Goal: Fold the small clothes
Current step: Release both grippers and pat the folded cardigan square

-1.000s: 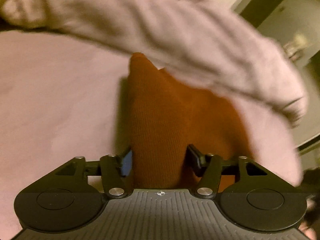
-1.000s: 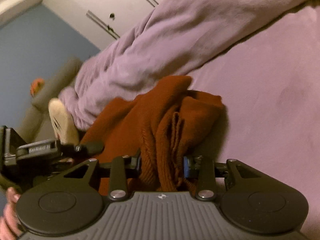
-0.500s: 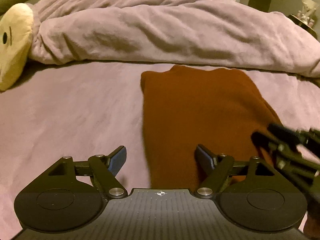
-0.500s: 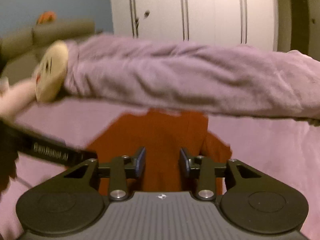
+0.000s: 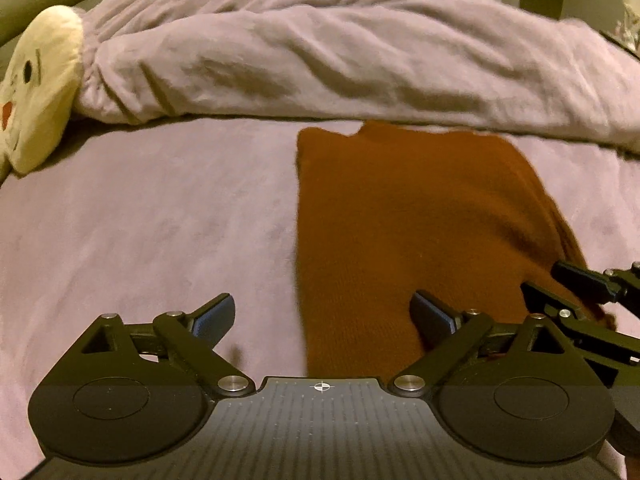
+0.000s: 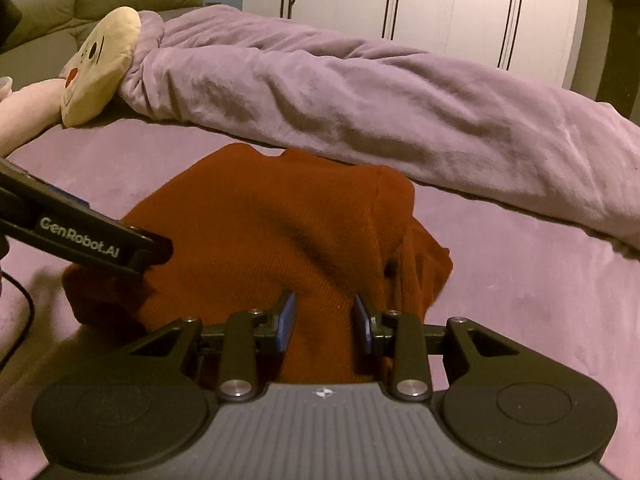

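A rust-brown knitted garment [image 5: 408,216] lies folded and mostly flat on the lilac bed; it also shows in the right wrist view [image 6: 280,232], with bunched folds at its right side. My left gripper [image 5: 322,314] is wide open and empty over the garment's near left edge. My right gripper [image 6: 325,322] is partly open with the garment's near edge between its blue pads; I cannot tell if the pads touch the cloth. The right gripper shows at the right edge of the left wrist view [image 5: 580,292]. A finger of the left gripper [image 6: 92,240] crosses the right wrist view.
A rolled lilac duvet [image 5: 340,56] lies across the bed just behind the garment, also in the right wrist view [image 6: 360,92]. A cream plush face cushion [image 5: 36,84] sits at the far left. White wardrobe doors [image 6: 440,8] stand beyond.
Both grippers let go of the garment, which now lies laid out on the bed. The left jaws opened wide; the right jaws opened partway. Both views levelled out.
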`<state>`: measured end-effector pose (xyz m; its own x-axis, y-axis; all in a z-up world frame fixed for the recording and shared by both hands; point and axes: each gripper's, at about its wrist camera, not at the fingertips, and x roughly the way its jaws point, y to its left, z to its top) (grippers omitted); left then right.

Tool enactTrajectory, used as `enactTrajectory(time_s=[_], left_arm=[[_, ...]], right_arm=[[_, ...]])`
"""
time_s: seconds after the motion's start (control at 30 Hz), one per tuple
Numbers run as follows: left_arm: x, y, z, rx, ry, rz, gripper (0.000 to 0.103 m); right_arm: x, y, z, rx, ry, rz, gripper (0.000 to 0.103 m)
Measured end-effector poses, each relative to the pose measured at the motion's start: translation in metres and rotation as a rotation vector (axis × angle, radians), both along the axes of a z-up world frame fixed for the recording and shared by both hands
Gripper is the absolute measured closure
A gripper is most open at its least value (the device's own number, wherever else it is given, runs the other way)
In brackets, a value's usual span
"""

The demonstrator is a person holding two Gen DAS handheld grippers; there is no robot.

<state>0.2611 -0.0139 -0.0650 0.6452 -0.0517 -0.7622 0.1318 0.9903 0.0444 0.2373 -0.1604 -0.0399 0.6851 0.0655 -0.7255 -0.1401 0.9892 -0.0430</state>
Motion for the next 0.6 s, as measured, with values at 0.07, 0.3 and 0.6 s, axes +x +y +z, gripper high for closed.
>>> enactTrajectory(time_s=[0.07, 0.3, 0.6], left_arm=[[-0.013, 0.009, 0.008, -0.024, -0.01, 0.01, 0.005], [-0.023, 0.007, -0.003, -0.003, 0.045, 0.021, 0.004], [-0.033, 0.006, -0.007, 0.034, 0.117, 0.051, 0.0]], right_arm=[[-0.007, 0.002, 0.013, 0.012, -0.011, -0.011, 0.072], [-0.03, 0.009, 0.008, -0.042, 0.004, -0.025, 0.072], [-0.025, 0.014, 0.014, -0.093, 0.101, -0.002, 0.065]])
